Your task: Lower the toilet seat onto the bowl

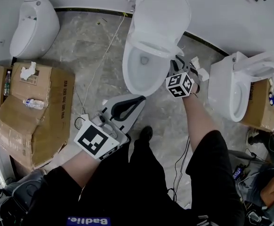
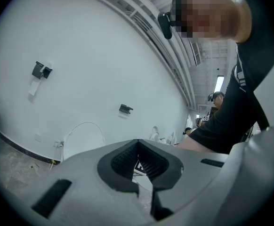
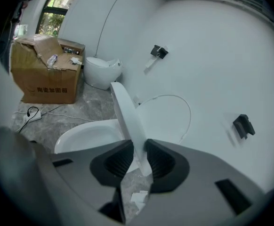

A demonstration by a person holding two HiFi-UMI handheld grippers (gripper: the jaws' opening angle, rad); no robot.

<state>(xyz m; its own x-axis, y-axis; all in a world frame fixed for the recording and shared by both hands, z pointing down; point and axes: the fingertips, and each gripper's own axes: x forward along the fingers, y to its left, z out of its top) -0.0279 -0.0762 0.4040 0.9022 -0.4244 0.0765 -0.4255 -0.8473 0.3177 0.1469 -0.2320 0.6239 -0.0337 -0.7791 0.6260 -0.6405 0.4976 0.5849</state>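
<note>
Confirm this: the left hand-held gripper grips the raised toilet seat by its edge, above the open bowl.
Wrong gripper: it is the right hand-held gripper that grips the raised toilet seat by its edge, above the open bowl. The right gripper view shows the seat between its jaws.

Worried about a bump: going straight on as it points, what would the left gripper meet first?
Probably the toilet bowl, its front rim just ahead of the left gripper; relative height is unclear.

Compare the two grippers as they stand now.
The right gripper clamps the tilted toilet seat; the left gripper is shut on nothing. The right is at the bowl; the left sits short of it, over the floor. Both bear a marker cube.
</note>
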